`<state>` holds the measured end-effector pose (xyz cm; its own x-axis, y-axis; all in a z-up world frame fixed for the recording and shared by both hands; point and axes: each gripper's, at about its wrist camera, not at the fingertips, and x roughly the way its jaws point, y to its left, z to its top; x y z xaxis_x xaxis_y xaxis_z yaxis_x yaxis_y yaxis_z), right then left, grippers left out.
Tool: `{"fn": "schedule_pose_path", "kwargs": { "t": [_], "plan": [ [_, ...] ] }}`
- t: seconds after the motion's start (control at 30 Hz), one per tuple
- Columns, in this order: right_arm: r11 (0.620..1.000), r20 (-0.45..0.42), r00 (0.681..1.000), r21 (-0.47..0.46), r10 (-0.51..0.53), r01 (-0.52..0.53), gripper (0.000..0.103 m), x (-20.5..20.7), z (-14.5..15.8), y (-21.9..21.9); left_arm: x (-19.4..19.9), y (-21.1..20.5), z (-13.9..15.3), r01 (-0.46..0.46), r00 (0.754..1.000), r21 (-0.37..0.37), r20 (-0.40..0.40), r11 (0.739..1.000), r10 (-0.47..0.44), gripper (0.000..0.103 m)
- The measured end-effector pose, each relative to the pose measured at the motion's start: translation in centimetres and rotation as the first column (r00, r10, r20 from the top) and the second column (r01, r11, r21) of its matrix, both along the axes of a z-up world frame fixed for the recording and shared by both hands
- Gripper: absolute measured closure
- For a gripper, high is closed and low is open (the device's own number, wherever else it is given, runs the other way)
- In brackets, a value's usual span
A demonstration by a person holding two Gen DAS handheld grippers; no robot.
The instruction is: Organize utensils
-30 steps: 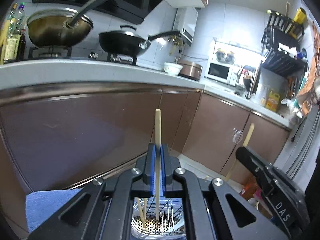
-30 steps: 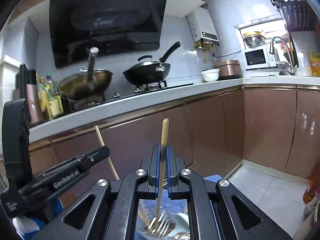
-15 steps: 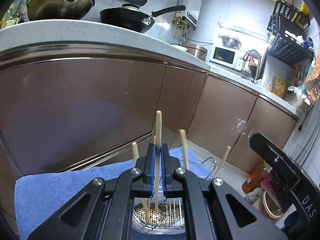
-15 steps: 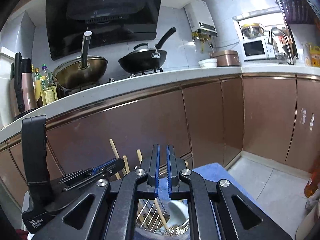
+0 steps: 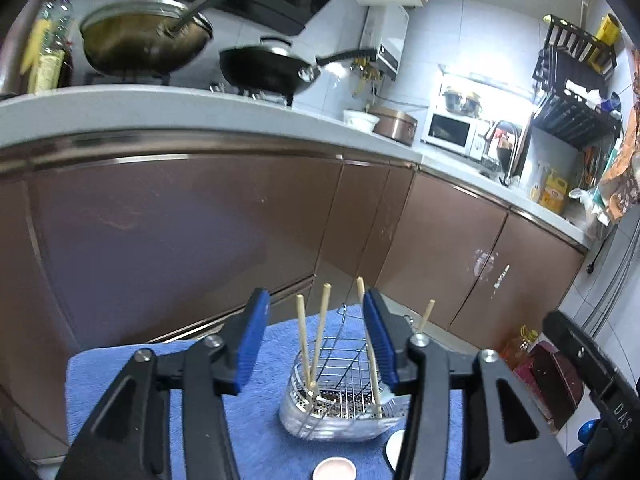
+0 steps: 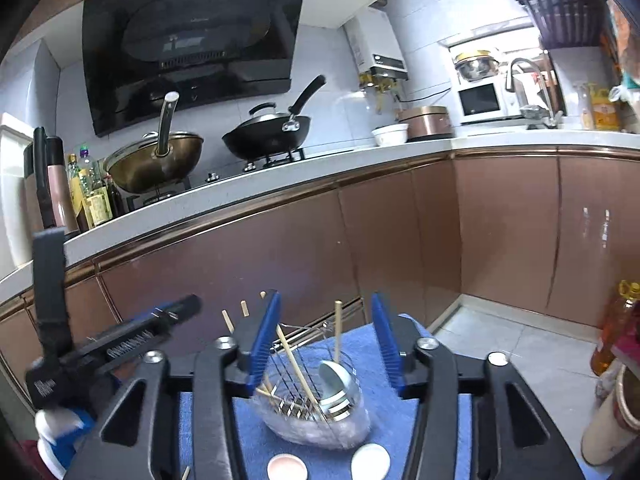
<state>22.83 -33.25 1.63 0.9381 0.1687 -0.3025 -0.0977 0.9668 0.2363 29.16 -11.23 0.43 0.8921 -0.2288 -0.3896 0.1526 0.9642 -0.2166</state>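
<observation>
A wire utensil holder (image 5: 304, 420) on a clear base stands on a blue towel (image 5: 120, 380). Several wooden chopsticks (image 5: 304, 340) lean upright in it. My left gripper (image 5: 316, 340) hovers just in front of it, jaws opening, and the blue pads press on no stick. In the right wrist view the holder (image 6: 316, 428) also contains a metal spoon (image 6: 336, 376) and chopsticks (image 6: 338, 332). My right gripper (image 6: 324, 340) is opening too, with nothing pinched. Each gripper shows at the edge of the other's view: the right gripper (image 5: 592, 380) and the left gripper (image 6: 120, 340).
A small pink dish (image 6: 287, 468) and a white dish (image 6: 370, 460) lie on the towel (image 6: 380, 400) in front of the holder. Brown cabinet doors (image 5: 180, 240) rise close behind, under a counter with pans. An oil bottle (image 6: 612, 332) stands on the floor at right.
Each gripper was shut on one upright chopstick. Both moved toward the holder and opened, and the chopsticks now stand in the holder, free of the pads.
</observation>
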Motion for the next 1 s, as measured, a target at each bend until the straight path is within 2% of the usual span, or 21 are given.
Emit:
{"fn": "schedule_pose_path", "kwargs": {
  "t": [0.13,0.3,0.47,0.6,0.87,1.0],
  "plan": [
    [0.999,-0.005,0.999,-0.005,-0.032,0.032,0.038,-2.8,0.9,-0.5,-3.2,0.8,1.8,-0.012,1.000,0.014,0.025,1.000,0.011,0.049],
    [0.998,-0.001,0.998,-0.014,-0.058,0.058,0.021,-6.8,2.1,-0.8,-8.0,1.6,3.4,-0.017,0.998,0.041,0.062,0.999,0.015,0.046],
    [0.998,0.012,0.998,-0.011,-0.066,0.067,0.018,-10.3,3.1,-1.2,-11.9,2.3,4.4,-0.036,0.995,0.067,0.094,0.997,0.029,0.046],
    [0.996,0.013,0.997,-0.015,-0.082,0.082,0.013,-12.5,3.4,-1.1,-14.9,2.2,4.9,-0.060,0.991,0.109,0.125,0.992,0.046,0.046],
    [0.993,-0.012,0.993,-0.014,-0.116,0.115,0.000,-15.7,2.5,-1.3,-20.3,1.4,5.2,-0.081,0.986,0.174,0.157,0.981,0.053,0.045],
    [0.992,-0.021,0.992,-0.011,-0.123,0.123,0.000,-17.5,2.3,-1.2,-22.4,1.2,5.6,-0.094,0.983,0.196,0.174,0.976,0.060,0.040]
  ]
}}
